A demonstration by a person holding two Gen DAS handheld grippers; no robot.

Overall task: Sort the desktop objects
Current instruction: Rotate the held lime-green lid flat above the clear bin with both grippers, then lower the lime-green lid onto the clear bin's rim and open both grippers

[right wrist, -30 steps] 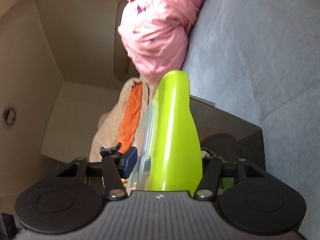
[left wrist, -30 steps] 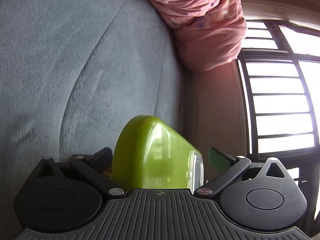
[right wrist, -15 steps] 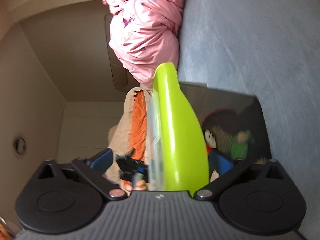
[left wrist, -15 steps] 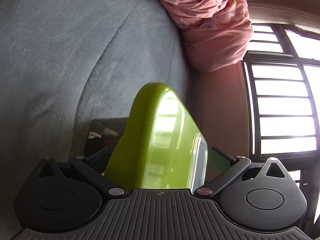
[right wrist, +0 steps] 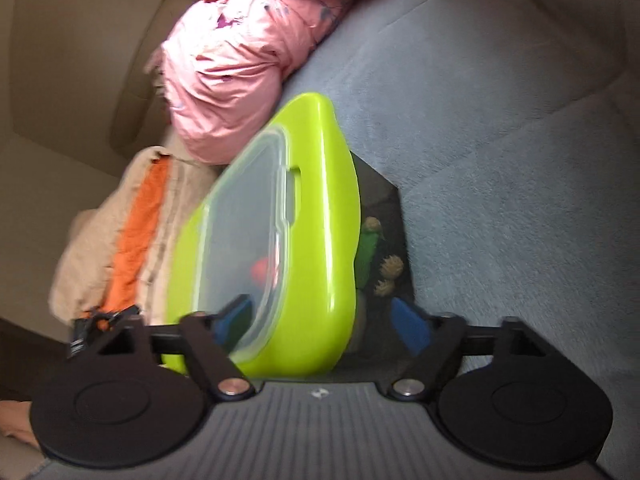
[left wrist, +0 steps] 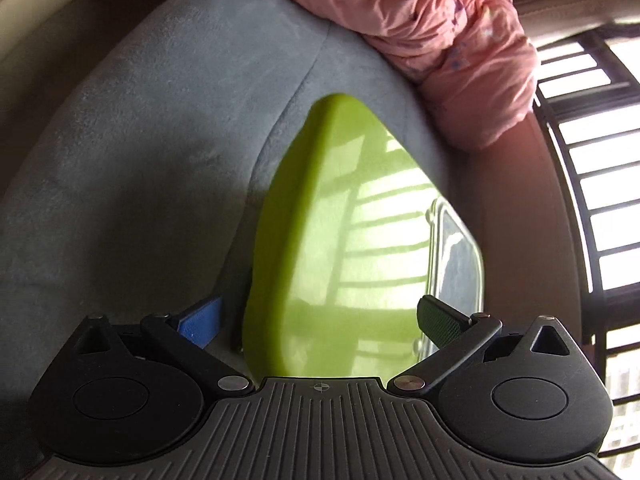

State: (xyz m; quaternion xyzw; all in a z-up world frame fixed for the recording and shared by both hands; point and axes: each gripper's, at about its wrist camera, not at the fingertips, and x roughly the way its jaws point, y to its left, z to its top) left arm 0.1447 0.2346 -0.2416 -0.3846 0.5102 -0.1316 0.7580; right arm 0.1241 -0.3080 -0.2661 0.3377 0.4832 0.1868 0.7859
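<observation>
Green lidded box (right wrist: 316,248), between right claw (right wrist: 320,322) fingers

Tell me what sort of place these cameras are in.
Probably a living room or bedroom at home. A grey upholstered sofa fills the background, a bundled pink quilt is heaped on it, and a barred window lets in daylight beside it.

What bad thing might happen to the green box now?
1. The green box sits between the right gripper pads, which look spread wider than the box, and the same seems true at the left gripper. With so little grip, it may slip and drop.
2. The box is tipped on edge, so if its clear lid isn't latched, the red thing inside might spill.
3. The pink bundle is close; the box might bump it.
</observation>
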